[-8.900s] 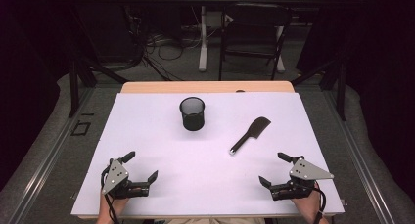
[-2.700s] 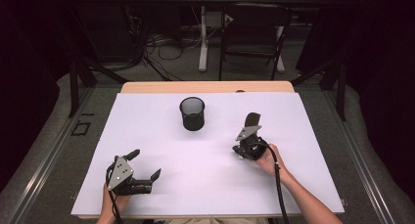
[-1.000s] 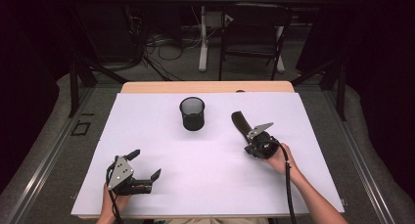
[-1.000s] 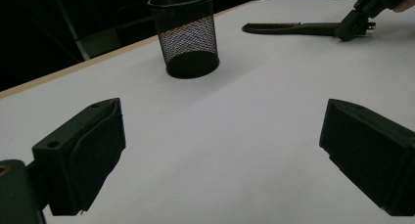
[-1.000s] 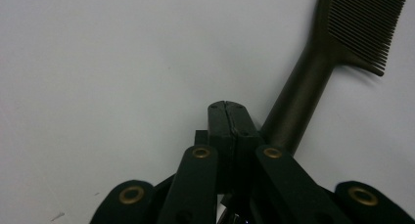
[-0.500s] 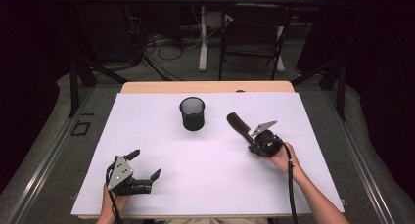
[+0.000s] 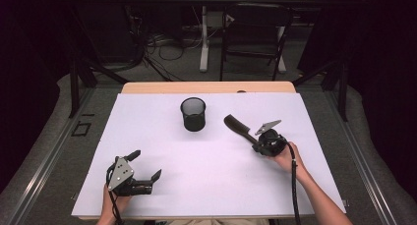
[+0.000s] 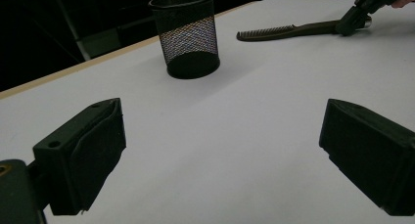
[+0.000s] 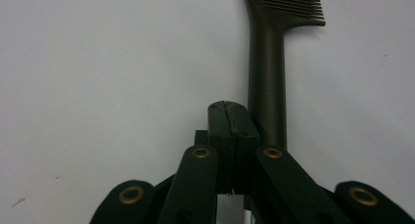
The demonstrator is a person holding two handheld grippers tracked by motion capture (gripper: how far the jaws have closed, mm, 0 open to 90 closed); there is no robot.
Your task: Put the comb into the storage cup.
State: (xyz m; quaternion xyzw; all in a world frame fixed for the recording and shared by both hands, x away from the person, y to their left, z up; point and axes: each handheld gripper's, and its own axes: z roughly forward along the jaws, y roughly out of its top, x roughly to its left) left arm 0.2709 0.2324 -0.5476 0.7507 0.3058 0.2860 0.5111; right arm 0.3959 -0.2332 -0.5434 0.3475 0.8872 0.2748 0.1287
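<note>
Two tools sit over the white table [image 7: 147, 117] from above: left tool [image 7: 146, 171] resting wide; right tool [image 7: 256, 146] holding one comb [image 7: 238, 126] by one mesh cup [image 7: 193, 114]; left gripper view: jaws apart, cup [image 8: 188, 33] beyond; right gripper view: jaws pressed together beside the comb's handle [image 9: 266, 87].

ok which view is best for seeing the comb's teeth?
Right gripper view: the comb runs straight up the frame, teeth sharp at the top. Left gripper view shows it far off, side-on, teeth small, beside the right gripper. High view gives just a dark shape, no teeth.
</note>
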